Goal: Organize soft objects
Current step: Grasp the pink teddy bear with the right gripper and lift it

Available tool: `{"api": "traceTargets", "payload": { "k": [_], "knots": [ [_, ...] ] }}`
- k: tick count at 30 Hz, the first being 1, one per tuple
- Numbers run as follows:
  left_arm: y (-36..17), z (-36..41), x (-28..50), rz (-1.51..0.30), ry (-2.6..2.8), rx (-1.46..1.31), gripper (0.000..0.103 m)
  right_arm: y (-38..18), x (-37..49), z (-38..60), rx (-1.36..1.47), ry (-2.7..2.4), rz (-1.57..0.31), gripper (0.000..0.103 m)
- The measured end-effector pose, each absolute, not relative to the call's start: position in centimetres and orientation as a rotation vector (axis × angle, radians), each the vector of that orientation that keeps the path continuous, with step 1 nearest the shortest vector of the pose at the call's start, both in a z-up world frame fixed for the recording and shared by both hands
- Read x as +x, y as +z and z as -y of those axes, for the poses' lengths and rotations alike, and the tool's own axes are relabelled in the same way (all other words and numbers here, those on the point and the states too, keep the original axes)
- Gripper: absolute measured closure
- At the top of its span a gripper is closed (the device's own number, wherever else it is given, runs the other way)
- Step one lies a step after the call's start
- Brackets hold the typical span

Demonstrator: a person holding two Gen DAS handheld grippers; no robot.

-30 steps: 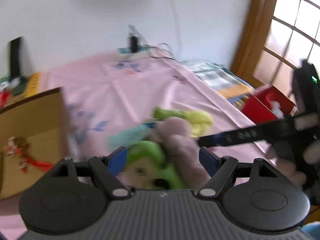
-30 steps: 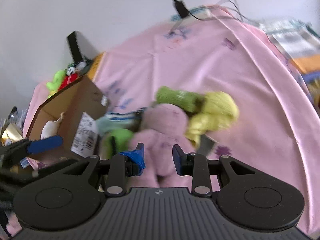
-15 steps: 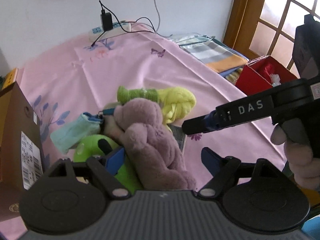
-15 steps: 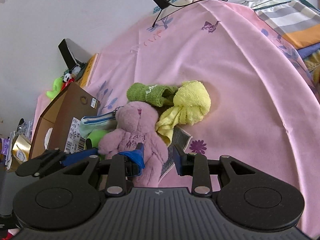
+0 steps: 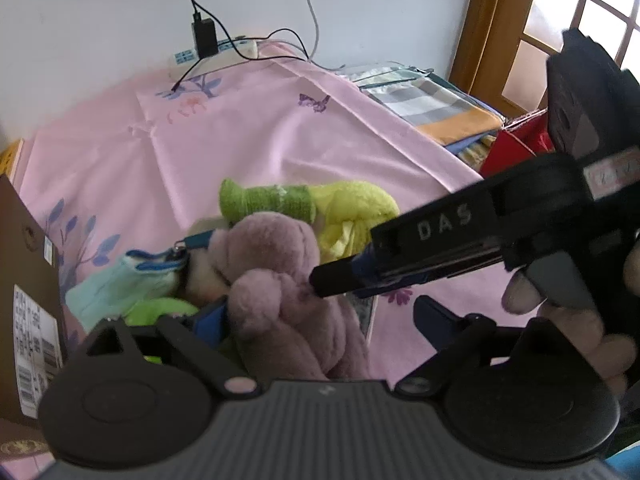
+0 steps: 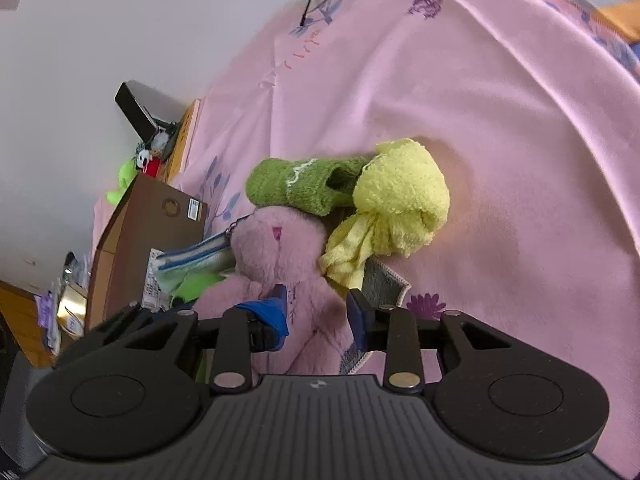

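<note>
Fingers of my left gripper [image 5: 320, 314] were spreading wide at the bottom of the left wrist view, blue pads well apart, with the mauve plush bear [image 5: 280, 276] lying between them but not pressed by either pad that I could see. My right gripper [image 6: 316, 308] was also easing its jaws apart, narrower, its blue fingertips [image 6: 276, 304] straddling the bear's lower body in the bottom centre of the right wrist view; whether the pads touched the fur I could not tell. From the left wrist view that right gripper came in from the right edge, held by my right hand [image 5: 568, 312], its tip right at the bear's side.

The bear lay in the middle of a small heap on the pink sheet [image 6: 500, 140]. Touching its head above were a rolled green towel [image 6: 304, 188] and a knotted yellow cloth [image 6: 396, 200], the yellow one to the right of the green. At the bear's left sat a pale blue pouch [image 5: 120, 284] with a bright green soft toy [image 5: 160, 310] just below it. A grey cloth [image 6: 382, 280] peeked from under the yellow one.

Further left stood a brown cardboard box [image 6: 148, 236]. At the top of the left wrist view a charger and power strip [image 5: 208, 42] rested against the white wall, and folded bedding [image 5: 436, 104] lay at the upper right.
</note>
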State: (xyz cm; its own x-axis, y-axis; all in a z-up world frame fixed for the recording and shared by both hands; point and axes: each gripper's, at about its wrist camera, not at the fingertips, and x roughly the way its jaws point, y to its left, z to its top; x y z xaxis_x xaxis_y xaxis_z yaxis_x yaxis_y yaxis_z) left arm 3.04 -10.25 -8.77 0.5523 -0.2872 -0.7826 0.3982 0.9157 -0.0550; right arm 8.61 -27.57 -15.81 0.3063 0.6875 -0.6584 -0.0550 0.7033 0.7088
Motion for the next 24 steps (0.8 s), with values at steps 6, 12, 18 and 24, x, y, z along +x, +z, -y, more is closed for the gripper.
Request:
{"api": "traceTargets", "payload": {
  "k": [6, 12, 18, 24],
  "knots": [
    [-8.2, 10.6, 2.9, -0.876, -0.45, 0.091, 0.012, -16.1, 8.9, 28.3, 0.745, 0.631, -1.209, 0.084],
    [-9.2, 10.3, 4.1, -0.906, -0.453, 0.084, 0.012, -16.5, 8.8, 27.9, 0.764, 0.653, -1.222, 0.083],
    [-7.7, 10.3, 3.4, -0.88, -0.491, 0.019, 0.012, -16.4, 8.4, 28.4, 0.784, 0.68, -1.201, 0.086],
    [-4.6, 10.5, 0.6, -0.786, -0.547, 0.053, 0.013, -13.7, 6.5, 28.7, 0.741, 0.703, -1.149, 0.087]
  ]
}}
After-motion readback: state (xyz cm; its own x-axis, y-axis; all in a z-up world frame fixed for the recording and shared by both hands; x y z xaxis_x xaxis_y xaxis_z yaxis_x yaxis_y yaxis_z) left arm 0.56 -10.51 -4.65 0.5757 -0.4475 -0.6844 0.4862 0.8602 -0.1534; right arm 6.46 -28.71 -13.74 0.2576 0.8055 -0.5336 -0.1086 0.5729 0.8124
